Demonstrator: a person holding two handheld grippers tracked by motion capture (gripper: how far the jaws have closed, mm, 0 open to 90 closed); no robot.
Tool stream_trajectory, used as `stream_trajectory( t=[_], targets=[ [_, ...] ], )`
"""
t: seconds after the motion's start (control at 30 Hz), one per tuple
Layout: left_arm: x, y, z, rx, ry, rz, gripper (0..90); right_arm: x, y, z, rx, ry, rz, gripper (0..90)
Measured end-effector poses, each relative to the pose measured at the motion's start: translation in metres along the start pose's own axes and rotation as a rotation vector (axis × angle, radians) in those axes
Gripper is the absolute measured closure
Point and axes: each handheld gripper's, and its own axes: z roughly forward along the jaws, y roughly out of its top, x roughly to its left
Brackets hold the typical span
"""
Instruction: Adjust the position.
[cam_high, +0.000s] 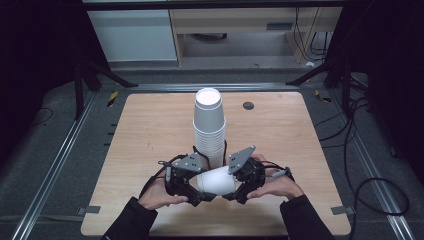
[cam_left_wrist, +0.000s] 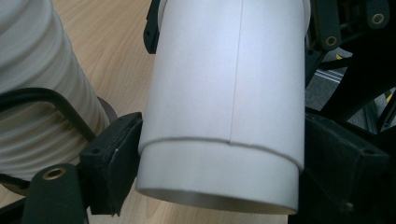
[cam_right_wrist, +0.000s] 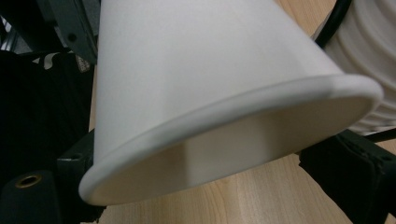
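Note:
A single white paper cup (cam_high: 217, 181) lies on its side just above the wooden table (cam_high: 150, 130), held between both grippers near the front edge. My left gripper (cam_high: 200, 192) is shut on its base end (cam_left_wrist: 219, 177), one jaw pressed to each side. My right gripper (cam_high: 237, 190) is shut on its wide rim end (cam_right_wrist: 224, 121), which opens toward that camera. Right behind the cup stands a tall stack of upturned white cups (cam_high: 209, 125), also seen as the ribbed stack (cam_left_wrist: 37, 93) at the left and as the stack's side (cam_right_wrist: 369, 46) at the upper right.
A small dark round grommet (cam_high: 248, 105) sits in the table's far right part. A black gripper cable (cam_left_wrist: 51, 100) curves against the stack. Black stand legs and cables lie on the floor around the table; a metal rail (cam_high: 60, 150) runs along its left.

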Motion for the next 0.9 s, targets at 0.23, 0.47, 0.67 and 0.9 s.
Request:
stream_trajectory(
  t=[0.23,0.47,0.67,0.9],
  targets=[
    [0.0,-0.001,0.0,0.015,-0.017,0.002,20.7,0.001,0.003,0.0,0.013,0.0,-0.008,10.0],
    [0.001,-0.001,0.0,0.018,-0.016,0.006,21.4,0.001,0.001,0.003,0.007,-0.001,-0.013,8.0],
    [0.001,-0.002,-0.003,-0.012,-0.016,-0.005,21.7,0.0,-0.001,-0.002,-0.036,0.005,0.009,4.4],
    [0.004,-0.005,-0.016,-0.058,0.011,-0.007,21.6,-0.002,-0.011,-0.022,-0.143,0.0,0.076,3.1]
  ],
)
